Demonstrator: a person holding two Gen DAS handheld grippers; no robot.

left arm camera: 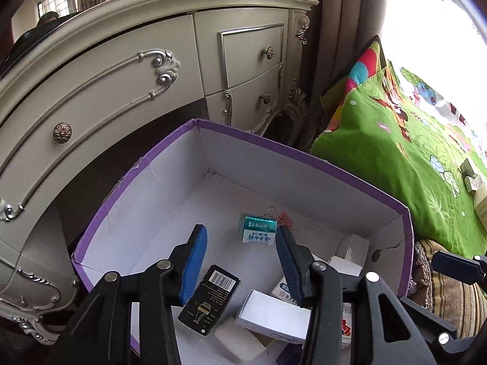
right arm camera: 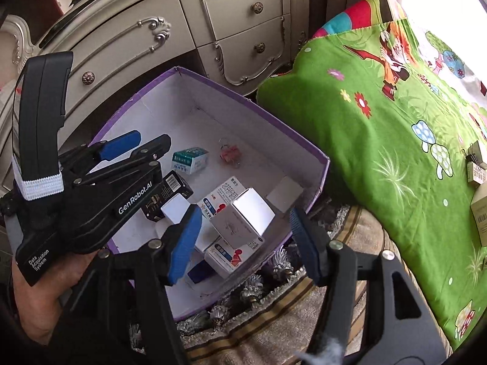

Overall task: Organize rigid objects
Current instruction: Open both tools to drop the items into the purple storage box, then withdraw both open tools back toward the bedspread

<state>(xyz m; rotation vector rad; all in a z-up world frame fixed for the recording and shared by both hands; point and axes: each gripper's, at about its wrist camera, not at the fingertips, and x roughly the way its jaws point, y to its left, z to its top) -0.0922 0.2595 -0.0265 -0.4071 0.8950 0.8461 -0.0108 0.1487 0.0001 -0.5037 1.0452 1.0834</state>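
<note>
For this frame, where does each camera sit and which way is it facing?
Left wrist: on the left gripper, angled down into the purple box; its own open blue-padded fingers show.
Right wrist: on the right gripper, looking down over the box's near edge; its open fingers, the left gripper and the hand holding it show.
Shared: box, teal carton, dresser, green blanket.

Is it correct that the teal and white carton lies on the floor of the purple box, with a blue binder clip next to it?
Not quite: the binder clip is pink, not blue, as the right wrist view shows. The rest holds: the teal and white carton lies on the floor of the purple box, with the clip beside it.
</note>
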